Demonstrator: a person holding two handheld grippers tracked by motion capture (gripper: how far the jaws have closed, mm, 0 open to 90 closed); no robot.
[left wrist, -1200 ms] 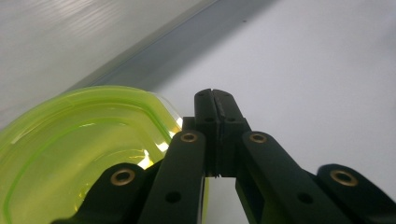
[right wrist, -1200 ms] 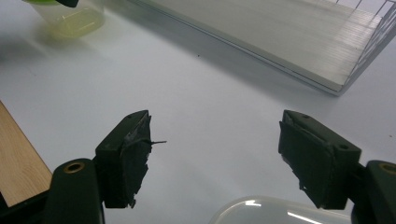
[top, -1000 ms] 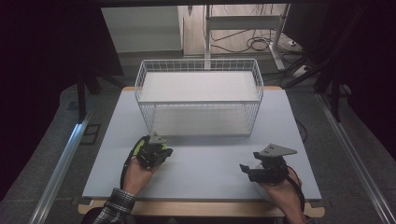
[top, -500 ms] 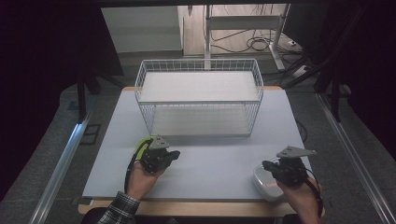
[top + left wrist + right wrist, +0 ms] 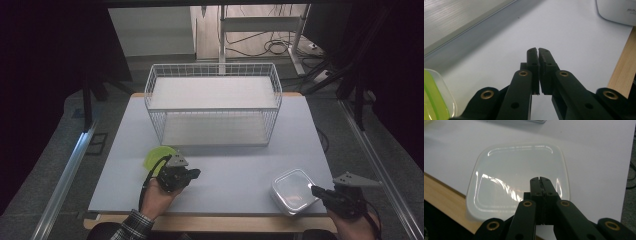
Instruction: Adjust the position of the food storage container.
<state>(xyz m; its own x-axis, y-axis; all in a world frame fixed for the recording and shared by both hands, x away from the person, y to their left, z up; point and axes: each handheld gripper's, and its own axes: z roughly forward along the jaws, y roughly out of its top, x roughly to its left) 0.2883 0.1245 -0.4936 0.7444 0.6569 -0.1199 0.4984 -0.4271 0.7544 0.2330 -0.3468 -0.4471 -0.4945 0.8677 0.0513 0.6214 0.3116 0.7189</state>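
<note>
Two containers are out on the table [image 5: 120, 165], and going left to right it starts with the green lid [image 5: 156, 156] near the front left, flat on the white surface. The left gripper [image 5: 192, 173] sits just right of it, and in the left gripper view its jaws are pinched together with nothing between them. The green thing lies beside the gripper, not in it.

Behind both, in the middle, is the wire basket [image 5: 214, 102], open top, nothing in it that I can see. My guess is that's where stuff ends up.

Over at the front right is the clear box [image 5: 294, 190], lid on, close to the table edge. The right gripper [image 5: 316, 190] is right at its near side, jaws fully together, tips over the lid in the right gripper view but not clamping anything. Can't tell if they're actually touching the plastic.

If the step is grabbing that box, I'd say spread the jaws first, then come in low so one pad goes under the lip and one on top. That lid looks slick and glossy, so a shallow pinch would probably slip. Also it's near the edge, so nudging it toward the person could tip it off. Lift straight up before swinging toward the basket.
</note>
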